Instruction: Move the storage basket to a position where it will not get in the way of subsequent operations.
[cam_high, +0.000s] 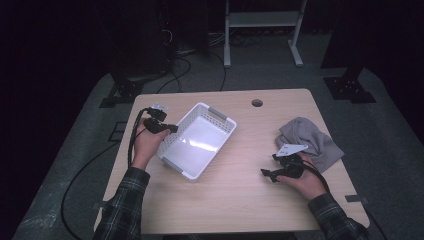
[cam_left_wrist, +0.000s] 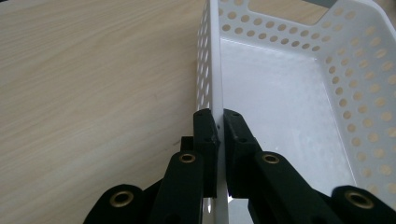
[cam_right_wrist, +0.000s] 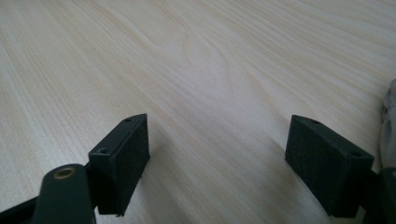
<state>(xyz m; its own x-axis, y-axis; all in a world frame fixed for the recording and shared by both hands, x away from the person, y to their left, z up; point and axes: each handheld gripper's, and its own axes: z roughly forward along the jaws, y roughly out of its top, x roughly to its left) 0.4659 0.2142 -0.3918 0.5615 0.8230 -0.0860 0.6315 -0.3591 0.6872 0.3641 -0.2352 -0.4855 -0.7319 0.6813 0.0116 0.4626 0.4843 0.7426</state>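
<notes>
Both grippers are working apart: the left gripper (cam_high: 170, 128) is pinching the white perforated plastic basket (cam_left_wrist: 299, 93) by its nine o'clock wall — apparently repositioning it, needing a steady grip. The basket is sitting empty. The right gripper (cam_right_wrist: 217, 158) is gaping, holding nothing, beside the grey crumpled cloth (cam_high: 310, 140) at three o'clock.

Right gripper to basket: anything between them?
Nothing: bare table runs between the right gripper and the white basket in the high view.
</notes>
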